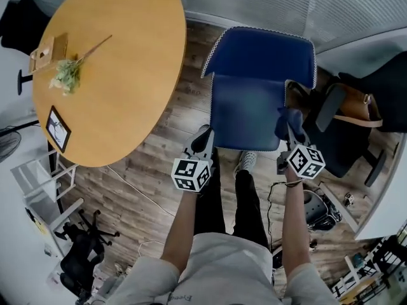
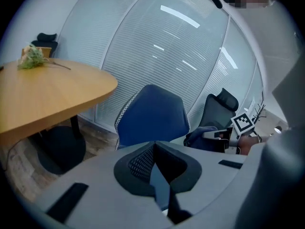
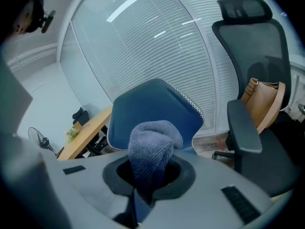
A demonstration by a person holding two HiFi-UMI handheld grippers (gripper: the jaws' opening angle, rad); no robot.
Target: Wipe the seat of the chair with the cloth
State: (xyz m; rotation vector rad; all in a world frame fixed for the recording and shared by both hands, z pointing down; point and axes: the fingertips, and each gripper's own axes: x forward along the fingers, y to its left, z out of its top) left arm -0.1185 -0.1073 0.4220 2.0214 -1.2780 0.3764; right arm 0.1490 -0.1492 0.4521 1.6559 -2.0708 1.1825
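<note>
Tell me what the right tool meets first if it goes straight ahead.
Probably the chair backrest, dead ahead behind the cloth that the right tool grips. Depth is unclear, so the seat could come first.

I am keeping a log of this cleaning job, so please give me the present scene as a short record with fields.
cloth: blue, bunched, clamped in the right gripper
right gripper: shut on the cloth, over the seat's right edge
left gripper: shut, empty, by the seat's front left corner
seat: blue, faces the person
cloth touching seat: cannot tell
nearby: round wooden table to the left; black office chair with a brown bag to the right
</note>
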